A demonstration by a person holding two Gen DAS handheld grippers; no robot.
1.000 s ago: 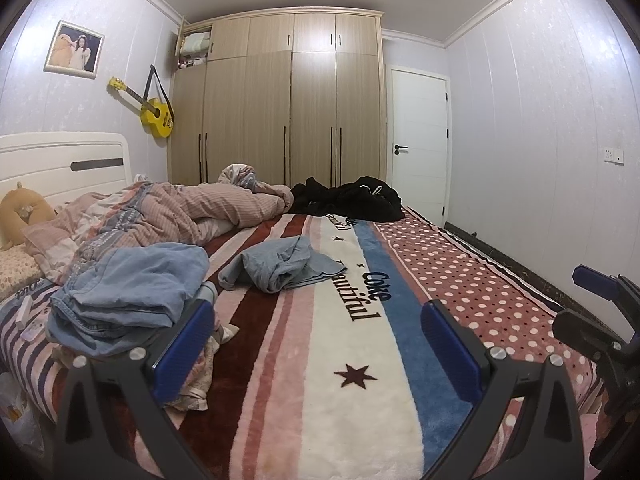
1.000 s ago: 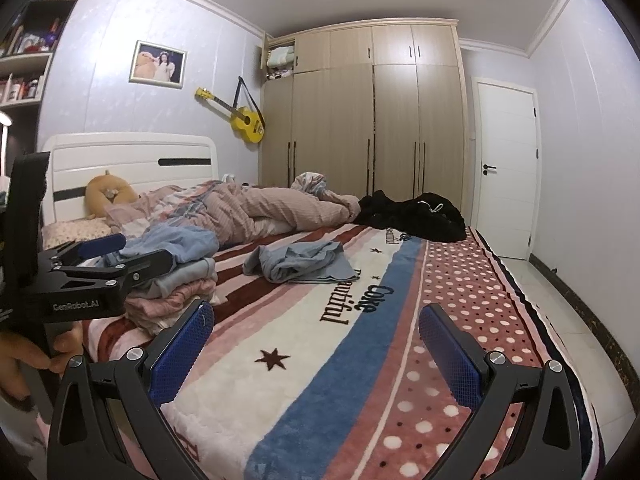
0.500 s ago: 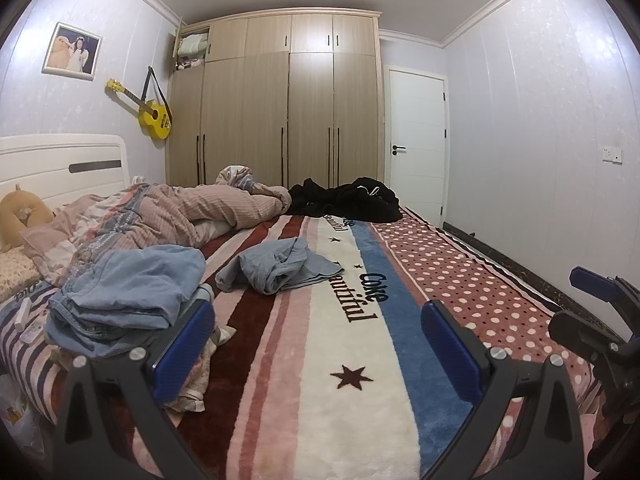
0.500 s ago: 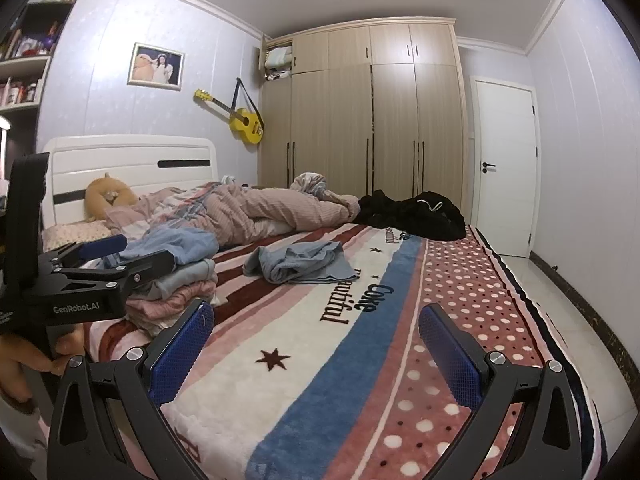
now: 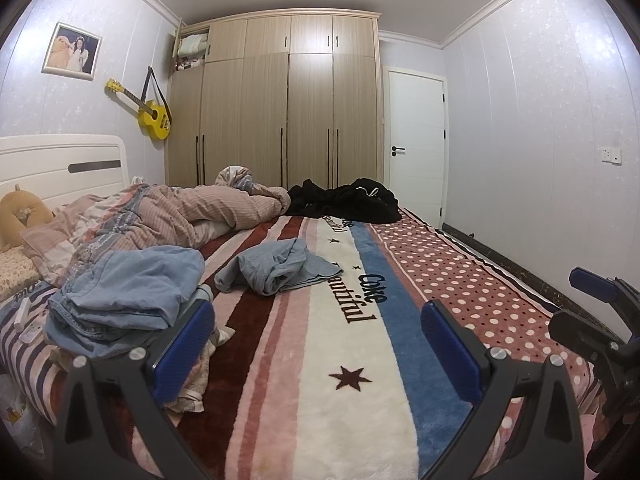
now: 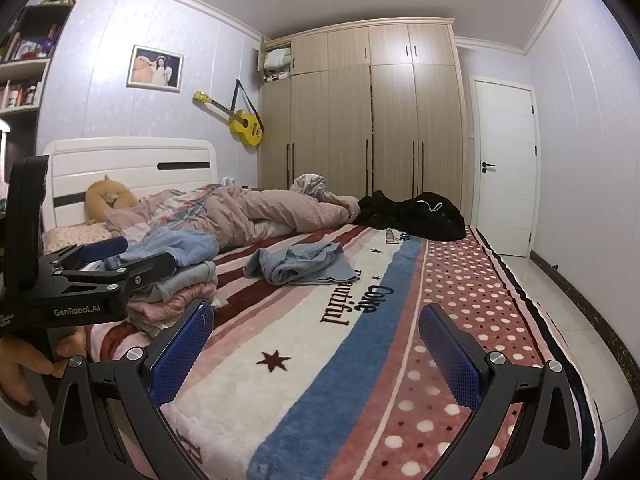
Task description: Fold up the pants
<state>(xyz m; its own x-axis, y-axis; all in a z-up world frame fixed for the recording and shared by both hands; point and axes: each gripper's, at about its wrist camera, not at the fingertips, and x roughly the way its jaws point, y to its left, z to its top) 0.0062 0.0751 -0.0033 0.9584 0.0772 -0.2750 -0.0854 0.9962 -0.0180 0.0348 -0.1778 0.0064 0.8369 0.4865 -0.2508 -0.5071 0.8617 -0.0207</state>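
Blue-padded jaws stand wide apart on both tongs, and neither holds anything: the left gripper [image 5: 316, 340] and the right gripper [image 6: 316, 344] both hover over the near end of the striped blanket [image 5: 340, 420], with bare plush between their pads. Judging by this, no fold has begun on the piece in play — the crumpled light-blue pants [image 5: 276, 266] lie in a heap well ahead of both tongs, slightly left of the midline, untouched and not yet spread flat. Just beside the left tongs' left jaw sits a stack of clothes [image 5: 124, 296], denim on top, which may be finished work, though that cannot be confirmed. Farther off lie a rumpled pink quilt [image 5: 200, 212] and a black garment [image 5: 352, 200]. Farthest away stands the wardrobe [image 5: 288, 100] — one upper compartment open, holding folded linens whose details are too small to tell.
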